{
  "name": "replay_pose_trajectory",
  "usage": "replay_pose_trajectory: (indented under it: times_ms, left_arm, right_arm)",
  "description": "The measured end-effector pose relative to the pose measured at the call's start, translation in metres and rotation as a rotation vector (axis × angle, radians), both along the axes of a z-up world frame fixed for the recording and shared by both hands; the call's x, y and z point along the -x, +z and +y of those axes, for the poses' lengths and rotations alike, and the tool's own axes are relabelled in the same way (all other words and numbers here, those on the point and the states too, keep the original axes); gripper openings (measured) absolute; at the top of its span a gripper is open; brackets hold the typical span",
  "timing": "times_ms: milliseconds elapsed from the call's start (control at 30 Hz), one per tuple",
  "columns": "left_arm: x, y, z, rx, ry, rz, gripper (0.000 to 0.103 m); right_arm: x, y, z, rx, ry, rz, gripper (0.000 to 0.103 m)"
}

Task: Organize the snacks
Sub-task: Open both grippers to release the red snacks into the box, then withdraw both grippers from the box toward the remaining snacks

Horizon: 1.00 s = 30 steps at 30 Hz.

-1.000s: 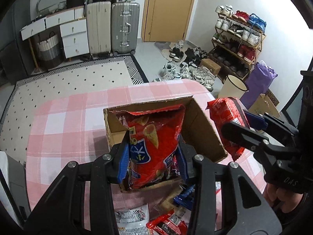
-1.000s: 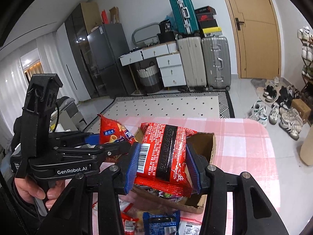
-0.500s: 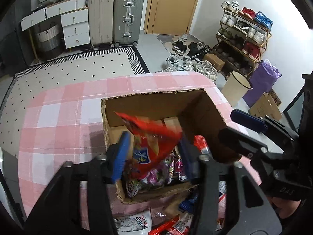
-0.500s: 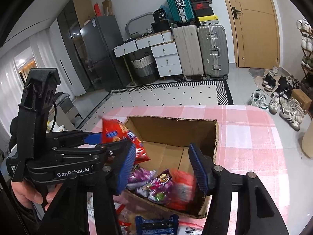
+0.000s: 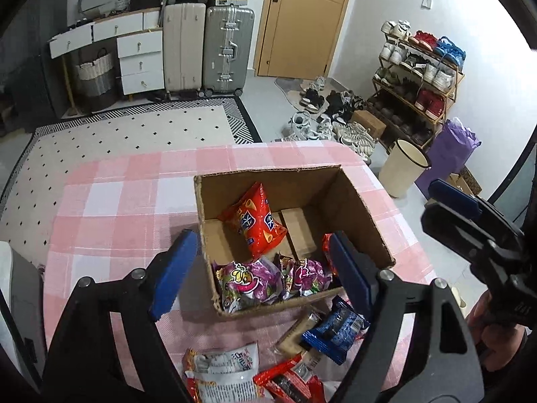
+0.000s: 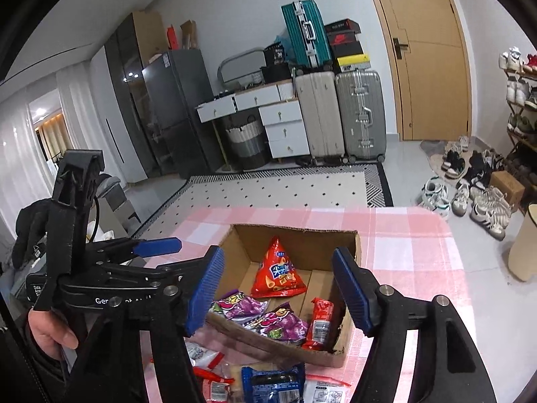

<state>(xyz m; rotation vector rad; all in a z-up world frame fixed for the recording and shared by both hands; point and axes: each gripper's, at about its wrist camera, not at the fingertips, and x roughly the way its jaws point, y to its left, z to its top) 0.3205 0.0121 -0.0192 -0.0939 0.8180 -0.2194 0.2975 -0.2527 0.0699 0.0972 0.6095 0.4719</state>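
An open cardboard box (image 5: pixel 365 215) (image 6: pixel 298 233) stands on the pink checked tablecloth. Inside lie a red chip bag (image 5: pixel 256 218) (image 6: pixel 280 273), purple snack packs (image 5: pixel 250 280) (image 6: pixel 265 319) and a red noodle pack (image 6: pixel 320 322) at the right wall. My left gripper (image 5: pixel 263 277) is open and empty above the box's near edge. My right gripper (image 6: pixel 282 292) is open and empty, also above the near edge. Loose snacks lie in front of the box: a blue pack (image 5: pixel 332 332) (image 6: pixel 273 384), a white and red pack (image 5: pixel 223 369) and red wrappers (image 5: pixel 288 383).
The table (image 5: pixel 110 201) ends close behind and right of the box. A cream bin (image 5: pixel 402 171) and purple bag (image 5: pixel 446 154) stand on the floor at the right. Suitcases, drawers, a shoe rack and a door lie beyond.
Both grippers opened and dropped their packs into the box: the left let go of the red chip bag, the right the red noodle pack. Both pulled back toward the near edge.
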Motion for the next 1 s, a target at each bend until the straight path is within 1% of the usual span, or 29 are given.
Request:
replay_pose_trajectory:
  times_ms: [67, 133, 200, 300, 367, 467, 533, 667, 800, 933, 1000]
  left_arm:
    - [0.010, 0.005, 0.002, -0.016, 0.024, -0.015, 0.079]
    - [0.020, 0.009, 0.005, -0.009, 0.032, -0.024, 0.079]
    - [0.031, 0.014, 0.006, -0.017, 0.042, -0.035, 0.080]
    - [0.050, 0.020, 0.009, -0.034, 0.058, -0.062, 0.083]
    - [0.061, 0.024, 0.010, -0.040, 0.052, -0.067, 0.083]
    - [0.078, 0.028, 0.008, -0.076, 0.060, -0.086, 0.084]
    - [0.087, 0.029, 0.009, -0.079, 0.064, -0.093, 0.086]
    - [0.109, 0.031, 0.012, -0.060, 0.063, -0.104, 0.091]
    - [0.126, 0.031, 0.016, -0.048, 0.083, -0.133, 0.100]
    - [0.142, 0.028, 0.022, -0.029, 0.093, -0.134, 0.101]
    - [0.147, 0.024, 0.024, -0.019, 0.098, -0.131, 0.102]
  right_arm:
    - [0.009, 0.005, 0.000, 0.004, 0.001, -0.014, 0.075]
    - [0.019, 0.009, 0.000, 0.007, 0.007, -0.029, 0.079]
    - [0.029, 0.012, -0.001, 0.007, 0.013, -0.042, 0.085]
    - [0.045, 0.016, -0.002, 0.010, 0.013, -0.063, 0.088]
    - [0.053, 0.017, -0.004, 0.007, 0.013, -0.066, 0.088]
    - [0.064, 0.019, -0.003, 0.005, 0.010, -0.065, 0.090]
    - [0.073, 0.020, -0.004, 0.006, 0.012, -0.069, 0.090]
    - [0.087, 0.020, -0.006, -0.006, 0.016, -0.064, 0.090]
    - [0.100, 0.015, -0.005, -0.002, 0.020, -0.062, 0.090]
    - [0.116, 0.010, -0.007, -0.008, 0.012, -0.058, 0.091]
    - [0.125, 0.005, -0.008, -0.033, 0.008, -0.049, 0.094]
